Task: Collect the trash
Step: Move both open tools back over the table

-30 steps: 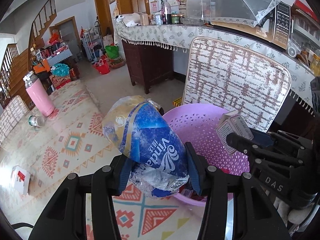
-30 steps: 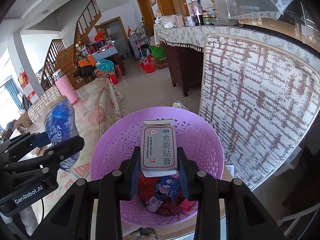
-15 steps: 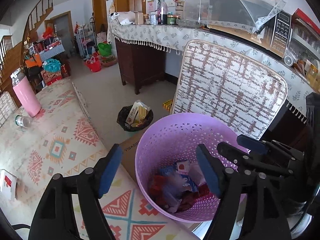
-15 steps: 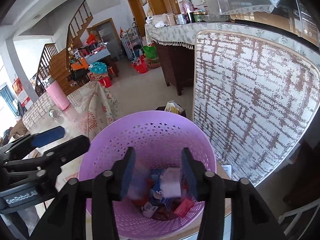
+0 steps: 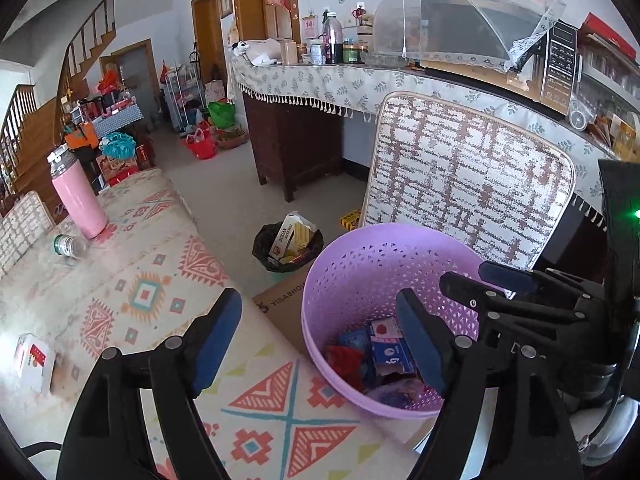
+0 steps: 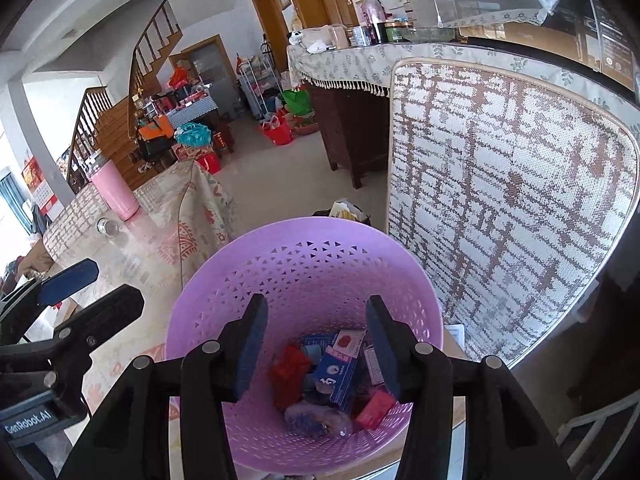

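Left wrist view: the left tongs (image 5: pixel 320 336) are spread wide and empty at lower centre, hanging over the near rim of the purple basket (image 5: pixel 352 248), which stands at centre right on the patterned worktop (image 5: pixel 152 292). In its bottom lies the collected trash (image 5: pixel 374 360), a loose heap of small cartons and crumpled wrappers. What may remain to gather sits to the left of the frame: a small plastic bottle (image 5: pixel 70 245) lying on its side near the pink flask (image 5: pixel 78 196), and a white and red box (image 5: pixel 34 360) at the lower left edge. Judging by looks, the bottle is light, smooth and apt to roll, so a pinch across its middle seems safest; the box is stiff and light and should take a grip on its flat faces. Right wrist view: the right tongs (image 6: pixel 316 344) are likewise spread and carry nothing, poised above the basket at lower centre, its heap visible between the blue pads (image 6: pixel 252 344). The left tool juts in at the left edge.
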The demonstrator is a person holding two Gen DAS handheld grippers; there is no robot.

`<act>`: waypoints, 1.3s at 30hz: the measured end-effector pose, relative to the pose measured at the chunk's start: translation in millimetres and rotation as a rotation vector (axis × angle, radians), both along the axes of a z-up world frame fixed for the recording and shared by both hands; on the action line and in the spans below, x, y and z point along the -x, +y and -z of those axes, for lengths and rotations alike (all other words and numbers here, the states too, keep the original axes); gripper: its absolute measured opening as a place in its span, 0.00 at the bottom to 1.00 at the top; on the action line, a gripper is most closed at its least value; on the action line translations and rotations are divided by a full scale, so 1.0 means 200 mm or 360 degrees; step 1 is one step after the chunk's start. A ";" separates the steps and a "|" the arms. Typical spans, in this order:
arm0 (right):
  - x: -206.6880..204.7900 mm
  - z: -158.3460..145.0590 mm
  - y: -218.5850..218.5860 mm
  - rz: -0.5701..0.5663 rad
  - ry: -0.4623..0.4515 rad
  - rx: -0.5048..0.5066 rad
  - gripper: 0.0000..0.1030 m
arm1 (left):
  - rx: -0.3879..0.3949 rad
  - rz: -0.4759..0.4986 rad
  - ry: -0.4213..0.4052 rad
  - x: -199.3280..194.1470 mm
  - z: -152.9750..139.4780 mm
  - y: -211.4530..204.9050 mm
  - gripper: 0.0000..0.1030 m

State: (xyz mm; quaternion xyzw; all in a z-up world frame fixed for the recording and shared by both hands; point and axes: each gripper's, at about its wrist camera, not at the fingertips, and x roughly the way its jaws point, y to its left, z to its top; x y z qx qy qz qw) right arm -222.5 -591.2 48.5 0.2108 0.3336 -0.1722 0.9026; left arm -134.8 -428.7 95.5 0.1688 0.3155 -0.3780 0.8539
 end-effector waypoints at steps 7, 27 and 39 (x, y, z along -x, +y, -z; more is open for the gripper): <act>0.00 -0.03 0.05 -0.0007 -0.0005 0.0019 0.55 | 0.0025 -0.0037 0.0028 -0.01 -0.01 0.09 0.76; -0.03 -0.12 0.27 -0.0091 -0.0011 0.0096 0.56 | 0.0059 -0.0128 0.0067 -0.03 -0.02 0.32 0.76; -0.07 -0.16 0.43 -0.0172 -0.0017 0.0138 0.57 | 0.0057 -0.0288 0.0062 -0.07 0.00 0.62 0.76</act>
